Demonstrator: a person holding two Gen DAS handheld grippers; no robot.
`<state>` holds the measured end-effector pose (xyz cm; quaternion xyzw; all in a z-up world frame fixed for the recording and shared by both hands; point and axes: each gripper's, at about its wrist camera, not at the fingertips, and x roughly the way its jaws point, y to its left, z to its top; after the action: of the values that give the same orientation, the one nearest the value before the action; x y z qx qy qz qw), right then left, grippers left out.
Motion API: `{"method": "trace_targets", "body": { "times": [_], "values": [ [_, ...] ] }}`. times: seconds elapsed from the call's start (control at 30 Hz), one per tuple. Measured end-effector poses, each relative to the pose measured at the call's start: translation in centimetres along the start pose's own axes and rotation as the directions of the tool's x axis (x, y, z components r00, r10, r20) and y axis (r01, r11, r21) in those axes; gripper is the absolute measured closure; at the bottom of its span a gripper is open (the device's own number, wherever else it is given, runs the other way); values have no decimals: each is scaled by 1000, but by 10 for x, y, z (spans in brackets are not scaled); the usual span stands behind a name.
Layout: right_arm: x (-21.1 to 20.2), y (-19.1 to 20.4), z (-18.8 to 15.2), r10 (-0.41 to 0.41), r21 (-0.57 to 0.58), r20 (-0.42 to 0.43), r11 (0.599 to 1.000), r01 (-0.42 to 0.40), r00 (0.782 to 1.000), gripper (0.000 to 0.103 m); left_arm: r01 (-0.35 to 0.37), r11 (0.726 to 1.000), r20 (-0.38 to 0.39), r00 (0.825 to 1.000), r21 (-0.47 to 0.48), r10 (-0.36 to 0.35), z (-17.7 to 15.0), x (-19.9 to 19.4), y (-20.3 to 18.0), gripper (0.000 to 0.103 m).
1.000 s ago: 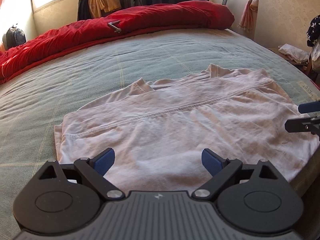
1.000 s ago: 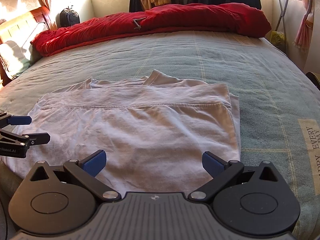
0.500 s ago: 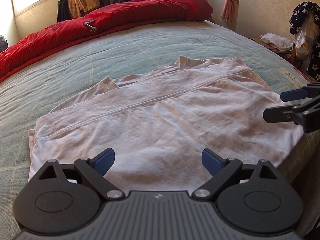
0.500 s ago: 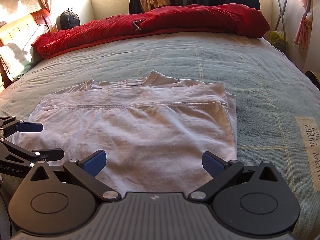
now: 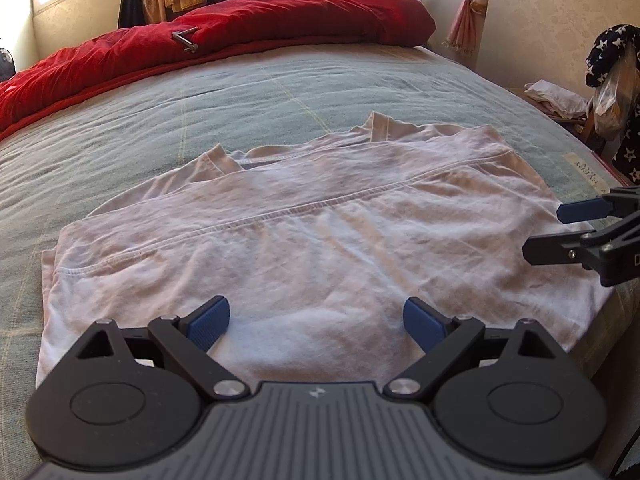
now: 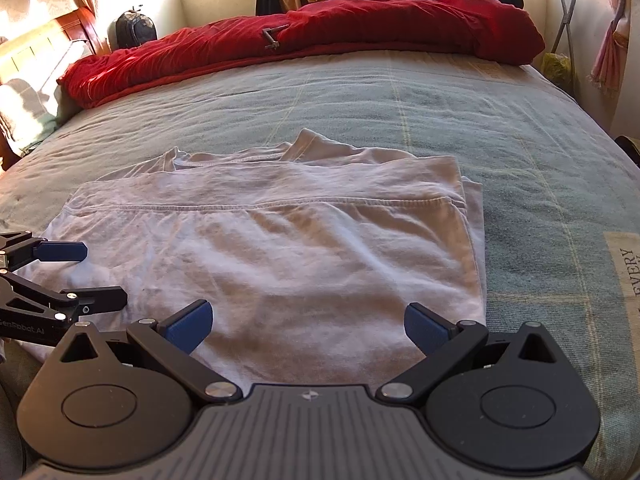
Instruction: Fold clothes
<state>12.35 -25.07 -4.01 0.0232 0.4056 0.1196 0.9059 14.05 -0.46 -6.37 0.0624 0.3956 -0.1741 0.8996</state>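
The word "EVERY" [image 6: 627, 268] runs sideways in dark letters on a pale patch of the green bed cover [image 6: 400, 112], well to the right of the white shirt [image 6: 280, 248]. White lettering on the left gripper [image 6: 94, 276], at the shirt's left edge, reads roughly "GenRobot.AI". The same patch in the left wrist view is too small to read.

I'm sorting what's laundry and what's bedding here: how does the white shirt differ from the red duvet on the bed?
The white shirt lies spread flat in thin, partly folded layers at the near edge of the bed; the red duvet is bunched into a thick, puffy roll along the far side. The shirt is pale with a stitched hem showing; the duvet is plain bright red. Both rest on the grey-green blanket, untouched by either hand-held gripper.
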Motion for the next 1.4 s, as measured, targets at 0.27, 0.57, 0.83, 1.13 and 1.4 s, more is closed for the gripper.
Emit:
{"method": "trace_targets", "body": {
  "times": [0.27, 0.57, 0.83, 1.13, 1.4],
  "values": [
    [7, 9, 6, -12, -23, -14, 1000, 12, 1000, 0, 16, 1000, 14, 1000, -1, -16, 3, 3, 6, 9],
    [13, 16, 11, -34, -49, -29, 998, 32, 999, 0, 24, 1000, 29, 999, -7, -24, 6, 6, 13, 9],
    [11, 19, 11, -36, -54, -27, 998, 34, 999, 0, 9, 1000, 45, 999, -3, -9, 7, -1, 13, 9],
    [-7, 25, 9, -33, -63, 6, 997, 33, 999, 0, 7, 1000, 83, 997, 9, -7, 2, -27, 3, 9],
    [-21, 30, 6, -21, -61, 29, 998, 23, 999, 0, 55, 998, 81, 995, -27, -53, -13, -44, 6, 9]
  ]
}}
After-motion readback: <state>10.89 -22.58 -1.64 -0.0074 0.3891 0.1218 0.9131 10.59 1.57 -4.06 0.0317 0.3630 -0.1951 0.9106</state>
